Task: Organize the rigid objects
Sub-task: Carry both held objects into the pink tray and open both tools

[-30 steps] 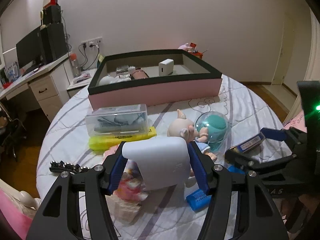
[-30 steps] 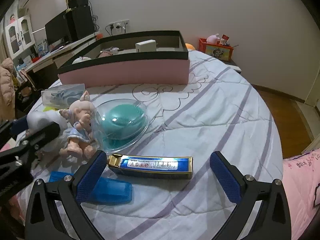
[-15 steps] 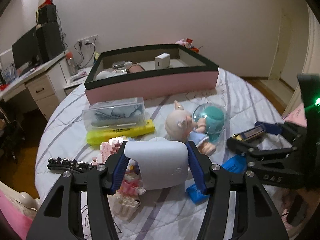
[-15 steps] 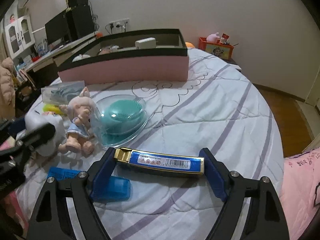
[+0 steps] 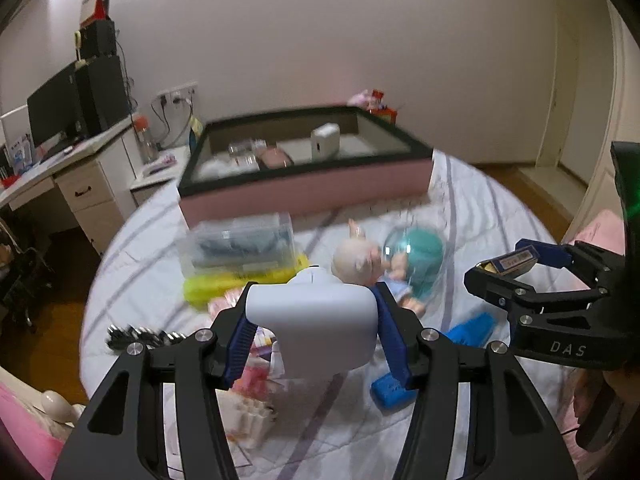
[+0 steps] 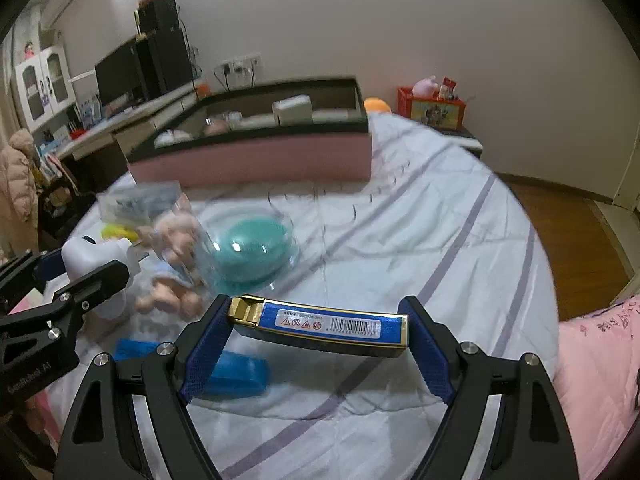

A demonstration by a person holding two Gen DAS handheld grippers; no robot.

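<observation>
left hand-held gripper (image 5: 312, 338) pinches white device (image 5: 316, 320) | right hand-held gripper (image 6: 318, 344) pinches blue box (image 6: 324, 330) | both near pink bin (image 5: 304, 192) on bed (image 6: 420, 240)

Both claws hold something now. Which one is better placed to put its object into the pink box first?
Probably the left claw. Its white device faces the pink box almost straight ahead. The right claw, holding the blue pack, has the box further off to its left.

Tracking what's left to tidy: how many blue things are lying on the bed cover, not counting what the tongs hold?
1: a blue plastic case lies flat on the bed cover, near the pig doll. More could be hidden behind the tongs.
</observation>
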